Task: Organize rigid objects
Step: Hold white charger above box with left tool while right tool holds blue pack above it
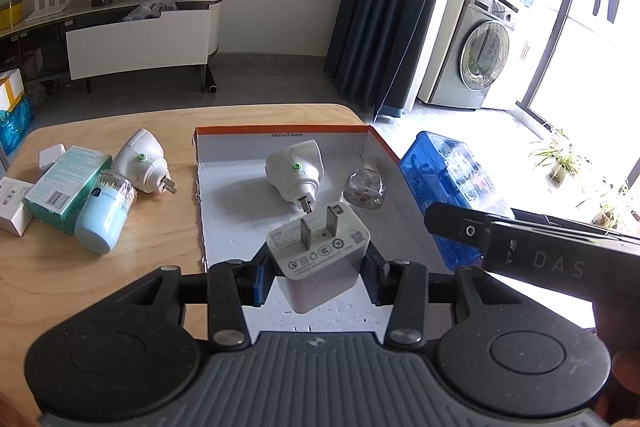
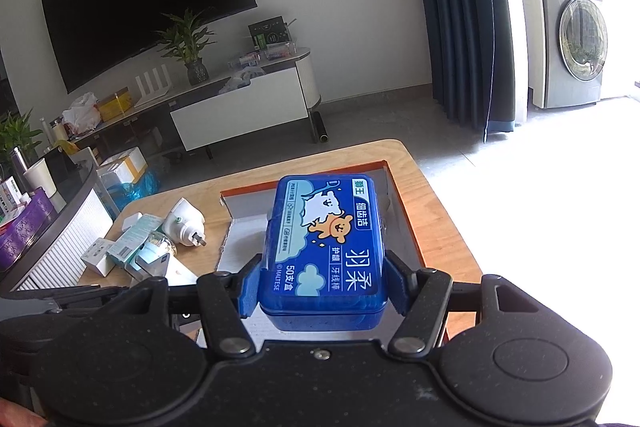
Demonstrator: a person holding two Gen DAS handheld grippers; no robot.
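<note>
White charger: your left tongs (image 1: 318, 267) are closed on the white square two-pin plug charger (image 1: 318, 251), prongs up, held over the near end of the box.
Blue case: your right tongs (image 2: 322, 287) are clamped on the blue rectangular plastic floss-pick case (image 2: 326, 247), held above the box's right side, not yet set down.
Box: the shallow orange-edged cardboard box with white foam floor (image 1: 240, 203) sits on the right half of the wooden surface (image 1: 120, 279).
Already inside: one white rounded plug-in unit with a green button (image 1: 294, 169) and a small clear bottle (image 1: 364, 187) lie at the far end.
Still outside: to the left of the box you have a second white plug-in unit (image 1: 142, 161), a pale blue cylindrical jar (image 1: 102, 219), a teal carton (image 1: 66, 193), a white carton (image 1: 14, 205) and a small white cube (image 1: 52, 155), bunched together.
Progress: I judge you under halfway; two items placed, two in hand, five waiting.
Room left: the box floor's left and middle look free.
</note>
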